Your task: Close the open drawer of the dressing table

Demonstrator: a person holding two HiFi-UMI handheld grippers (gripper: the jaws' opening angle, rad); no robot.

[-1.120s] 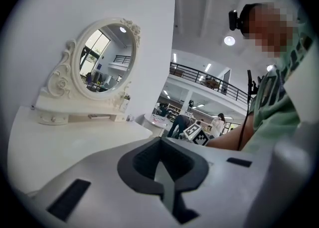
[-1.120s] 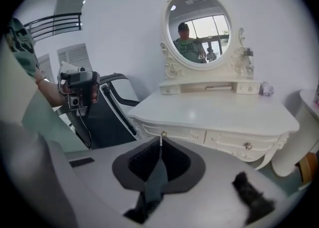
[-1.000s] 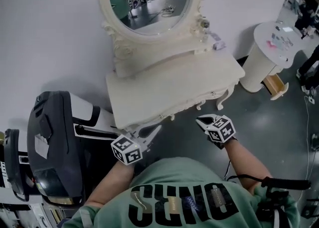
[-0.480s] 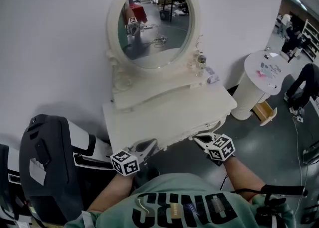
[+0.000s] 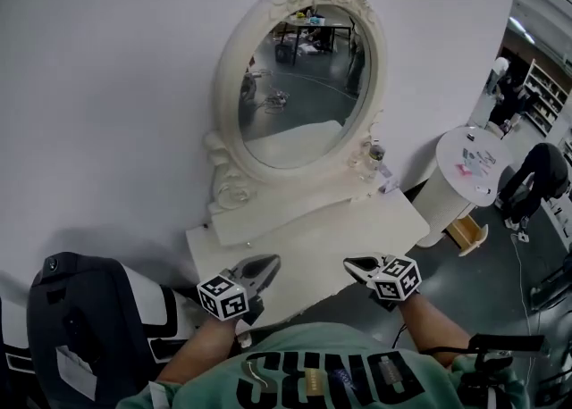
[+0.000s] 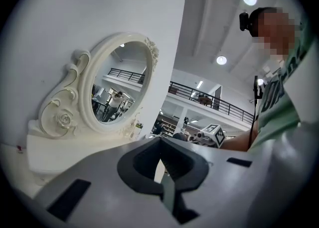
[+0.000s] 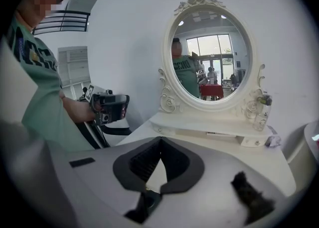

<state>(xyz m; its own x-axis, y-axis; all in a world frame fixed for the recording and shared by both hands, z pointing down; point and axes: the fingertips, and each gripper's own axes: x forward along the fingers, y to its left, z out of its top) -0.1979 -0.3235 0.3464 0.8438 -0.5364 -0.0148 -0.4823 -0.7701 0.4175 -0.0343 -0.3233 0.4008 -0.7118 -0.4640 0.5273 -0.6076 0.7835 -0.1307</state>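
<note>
My left tongs (image 5: 266, 263) and right tongs (image 5: 354, 264) are pressed together, empty, by the dressing table (image 5: 313, 230). I can't see the drawer, so pushing blind could strike the tabletop.

We list one white dressing table (image 5: 331, 242), set against the wall. On its top we note:
- a low raised shelf (image 5: 268, 220) along the back
- an oval mirror (image 5: 299, 86) in a carved frame, upright on that shelf
- a small clear bottle (image 5: 375, 154) at the frame's lower right
- a small pale object (image 5: 390, 186) just beyond the shelf's right end
</note>
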